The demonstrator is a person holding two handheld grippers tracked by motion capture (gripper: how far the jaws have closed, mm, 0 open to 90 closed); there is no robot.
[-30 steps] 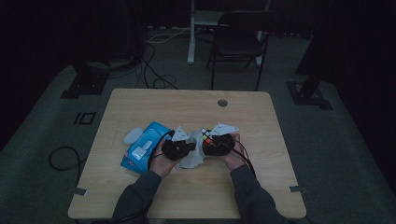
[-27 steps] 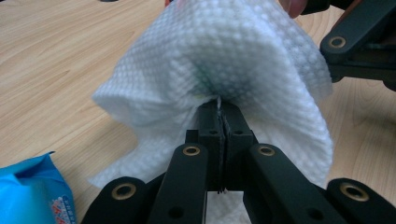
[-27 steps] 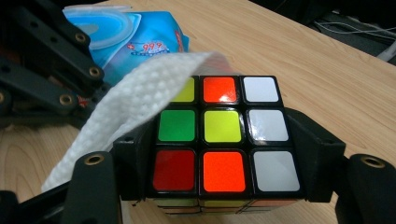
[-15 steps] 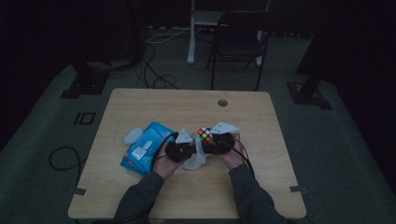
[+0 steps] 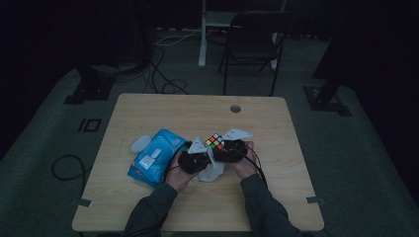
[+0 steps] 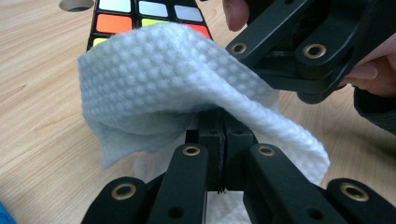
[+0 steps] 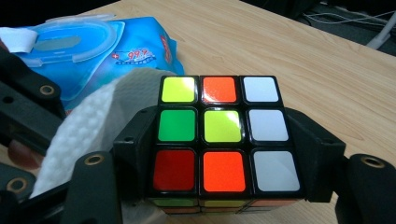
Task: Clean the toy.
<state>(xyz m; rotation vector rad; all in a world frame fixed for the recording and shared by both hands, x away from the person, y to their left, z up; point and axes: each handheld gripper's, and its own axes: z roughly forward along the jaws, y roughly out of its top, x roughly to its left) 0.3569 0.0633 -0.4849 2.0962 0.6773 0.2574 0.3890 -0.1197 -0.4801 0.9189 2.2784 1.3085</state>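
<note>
At the middle of the table [image 5: 276,128], near its front edge, the person holds the two claws close together. The right claw [image 7: 224,154] pinches a puzzle cube [image 7: 223,140] by two opposite sides, its jaws flat against the black edges, the cube lifted just clear of the wood. The left claw [image 6: 219,140] is pressed together on a white wet wipe [image 6: 187,84], whose dimpled sheet drapes forward over the jaws and lies against one side of the cube. A blue wipe pack [image 5: 155,157] rests just to the left of the hands, its flap open.

The step in hand appears to be wiping the cube clean, with the wipe at one face. The next move likely calls for dragging the wipe across that face while the right claw keeps the cube steady, then turning the cube to offer a fresh side. The pinch on the wipe must hold so the sheet does not slip free.
</note>
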